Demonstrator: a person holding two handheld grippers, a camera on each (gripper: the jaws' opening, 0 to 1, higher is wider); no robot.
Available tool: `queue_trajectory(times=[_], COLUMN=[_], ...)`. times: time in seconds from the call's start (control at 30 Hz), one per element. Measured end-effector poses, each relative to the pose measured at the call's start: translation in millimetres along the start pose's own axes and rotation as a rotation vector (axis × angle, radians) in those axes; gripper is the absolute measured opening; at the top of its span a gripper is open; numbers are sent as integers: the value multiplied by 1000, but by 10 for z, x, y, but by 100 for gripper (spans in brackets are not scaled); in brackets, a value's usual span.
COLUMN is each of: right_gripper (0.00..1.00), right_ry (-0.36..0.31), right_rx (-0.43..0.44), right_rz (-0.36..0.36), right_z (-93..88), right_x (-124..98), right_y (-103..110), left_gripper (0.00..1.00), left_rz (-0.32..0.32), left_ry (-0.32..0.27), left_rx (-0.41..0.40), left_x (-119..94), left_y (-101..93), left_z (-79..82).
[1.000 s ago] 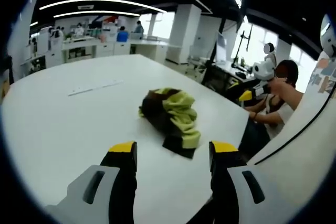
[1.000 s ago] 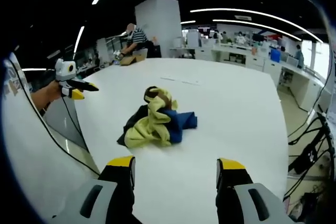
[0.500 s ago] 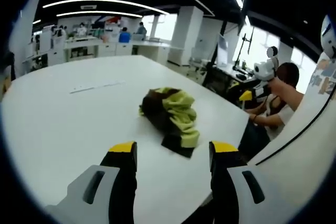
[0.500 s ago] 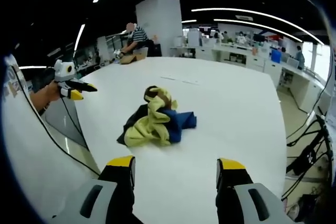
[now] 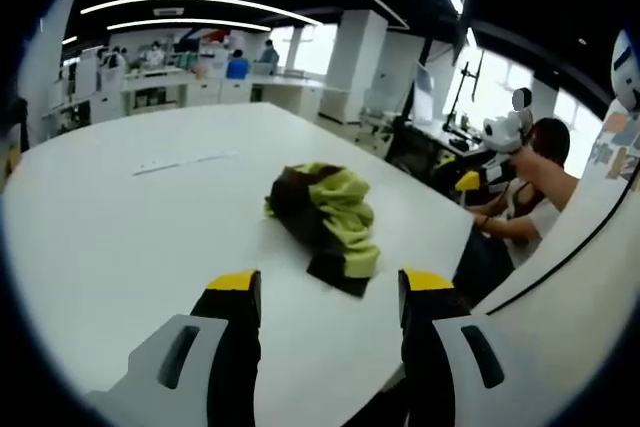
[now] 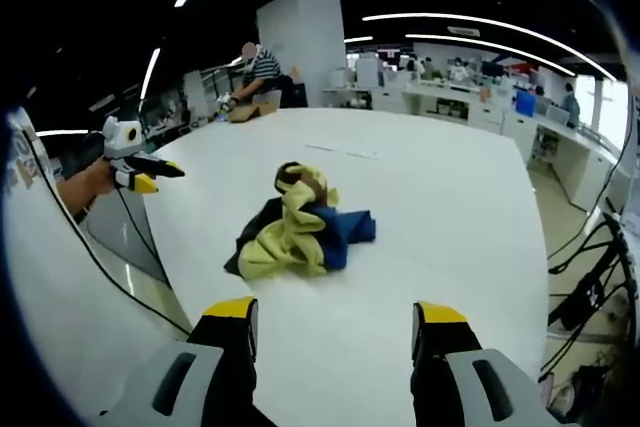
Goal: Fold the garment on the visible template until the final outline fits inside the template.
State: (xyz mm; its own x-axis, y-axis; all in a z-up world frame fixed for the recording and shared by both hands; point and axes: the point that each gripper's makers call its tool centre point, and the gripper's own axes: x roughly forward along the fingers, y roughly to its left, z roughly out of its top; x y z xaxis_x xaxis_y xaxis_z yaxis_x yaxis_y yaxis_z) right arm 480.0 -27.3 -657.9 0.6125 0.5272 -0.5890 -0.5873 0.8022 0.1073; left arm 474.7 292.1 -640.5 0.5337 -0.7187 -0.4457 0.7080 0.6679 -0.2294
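White table (image 6: 450, 207), office beyond. Nearest us: left gripper (image 5: 328, 292) and right gripper (image 6: 333, 322), jaws spread, holding nothing. Farther: garment (image 6: 295, 227), crumpled, straight ahead of both, well apart; we judge neither nearer. No template outline that we can make out.

An open-plan office is showing here: long ceiling light strips (image 6: 470, 22) are glowing overhead, and white desks (image 5: 190, 90) with people working at them are lining the far side at about 11 o'clock. A wide white surface (image 6: 440, 207) is stretching across the middle, with a square white column (image 6: 300, 47) standing behind it at 12 o'clock.
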Motion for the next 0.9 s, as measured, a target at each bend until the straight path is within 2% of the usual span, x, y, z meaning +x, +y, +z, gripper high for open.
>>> queue_trajectory(times=[0.7,0.9], right_gripper=[58,58], right_ry=[8,5], right_rx=[16,16], right_rz=[5,14], right_z=[-9,47], right_x=[91,151], right_y=[37,40], left_gripper=[51,51], left_rz=[-9,-17], left_ry=[15,8], left_rx=[-13,-12], left_x=[20,61], left_y=[100,129], left_z=[-65,-1])
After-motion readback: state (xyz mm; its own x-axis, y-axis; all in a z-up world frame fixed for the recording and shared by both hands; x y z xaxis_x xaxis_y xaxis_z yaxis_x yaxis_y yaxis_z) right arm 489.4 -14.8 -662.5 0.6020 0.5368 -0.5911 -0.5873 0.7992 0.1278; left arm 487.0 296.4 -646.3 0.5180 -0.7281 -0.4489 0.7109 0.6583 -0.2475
